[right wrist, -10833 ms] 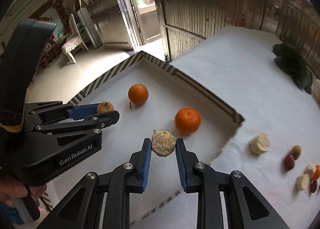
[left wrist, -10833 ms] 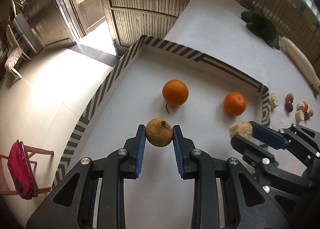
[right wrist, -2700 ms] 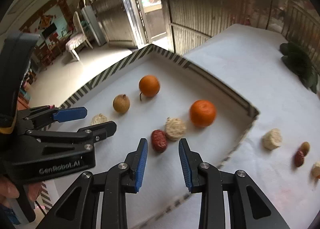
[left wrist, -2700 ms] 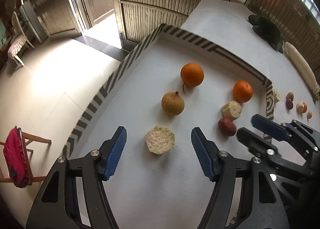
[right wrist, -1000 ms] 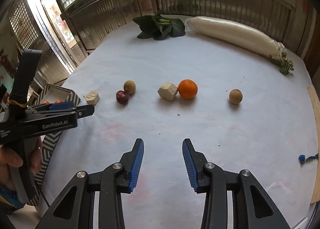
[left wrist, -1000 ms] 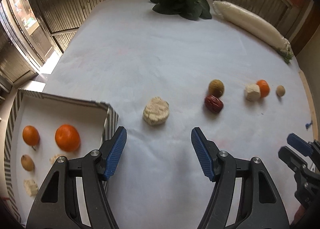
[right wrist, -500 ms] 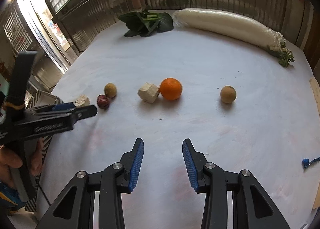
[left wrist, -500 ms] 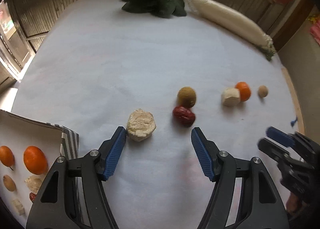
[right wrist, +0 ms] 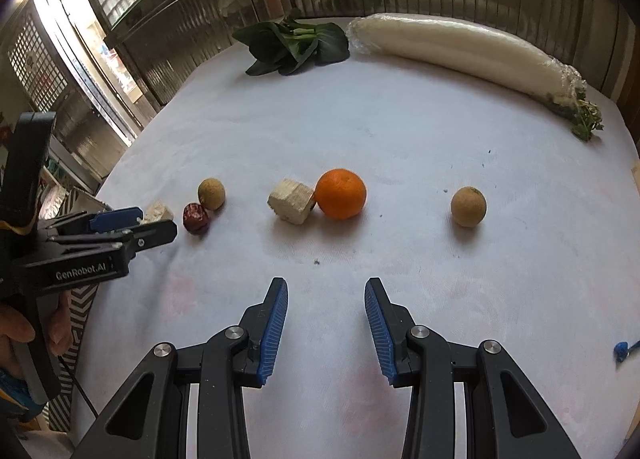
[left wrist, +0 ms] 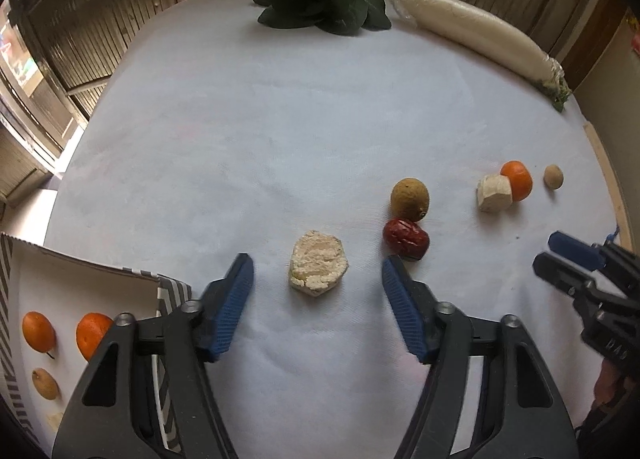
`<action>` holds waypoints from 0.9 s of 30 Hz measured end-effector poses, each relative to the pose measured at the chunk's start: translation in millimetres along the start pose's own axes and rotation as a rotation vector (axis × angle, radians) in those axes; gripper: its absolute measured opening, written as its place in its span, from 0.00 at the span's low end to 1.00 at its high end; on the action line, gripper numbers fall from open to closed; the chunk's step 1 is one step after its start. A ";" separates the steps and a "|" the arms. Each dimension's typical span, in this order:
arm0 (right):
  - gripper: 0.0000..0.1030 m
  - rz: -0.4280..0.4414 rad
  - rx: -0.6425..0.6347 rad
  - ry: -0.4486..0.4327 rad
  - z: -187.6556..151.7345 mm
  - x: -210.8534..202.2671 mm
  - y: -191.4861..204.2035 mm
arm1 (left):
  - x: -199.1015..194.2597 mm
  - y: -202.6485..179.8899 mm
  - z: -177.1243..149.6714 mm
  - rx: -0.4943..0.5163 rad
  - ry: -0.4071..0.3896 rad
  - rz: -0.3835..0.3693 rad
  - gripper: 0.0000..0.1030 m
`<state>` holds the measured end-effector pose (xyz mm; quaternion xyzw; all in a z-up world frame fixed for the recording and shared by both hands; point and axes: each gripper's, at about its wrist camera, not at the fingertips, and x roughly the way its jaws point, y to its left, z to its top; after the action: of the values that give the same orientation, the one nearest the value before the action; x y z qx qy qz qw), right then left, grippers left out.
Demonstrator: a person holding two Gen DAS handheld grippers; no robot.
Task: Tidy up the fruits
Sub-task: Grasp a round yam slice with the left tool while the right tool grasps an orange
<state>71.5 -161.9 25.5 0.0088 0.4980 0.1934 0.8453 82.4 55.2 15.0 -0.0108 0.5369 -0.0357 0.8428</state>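
Note:
My left gripper (left wrist: 318, 273) is open, its jaws on either side of a pale cut chunk (left wrist: 317, 265) on the white table. A red date (left wrist: 405, 237) and a brown round fruit (left wrist: 409, 193) lie just right of it. Farther right are a pale block (left wrist: 494, 192), an orange (left wrist: 517, 180) and a small tan fruit (left wrist: 553, 177). My right gripper (right wrist: 326, 307) is open and empty, short of the pale block (right wrist: 291, 201), the orange (right wrist: 341, 193) and the tan fruit (right wrist: 468, 206). The striped box (left wrist: 170, 291) at lower left holds several fruits.
Leafy greens (left wrist: 316, 5) and a long wrapped white radish (left wrist: 476, 33) lie at the far edge of the table. Slatted wooden walls stand behind. A small blue thing (right wrist: 622, 347) lies at the right table edge.
Both grippers left the box, where they had set fruits down, and swung over to the table. In the last half second the left gripper closed in around the pale chunk.

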 end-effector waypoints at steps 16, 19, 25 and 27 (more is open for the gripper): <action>0.32 0.005 -0.005 -0.033 34.9 26.9 -7.3 | -2.8 0.4 -7.1 -0.010 0.009 0.012 0.27; 0.27 0.016 -0.010 -0.043 39.4 30.1 -6.0 | -4.0 -1.0 -7.6 -0.013 0.009 0.015 0.27; 0.26 0.024 -0.012 -0.057 33.7 15.9 -3.2 | -12.0 -0.3 -8.6 -0.025 -0.004 0.015 0.27; 0.26 0.019 -0.012 -0.065 29.3 7.4 -1.8 | -17.1 -1.1 -9.5 -0.024 -0.011 0.016 0.27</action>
<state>100.0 -155.9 33.7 0.0148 0.4689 0.2039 0.8593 66.6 55.5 26.5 -0.0170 0.5326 -0.0224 0.8459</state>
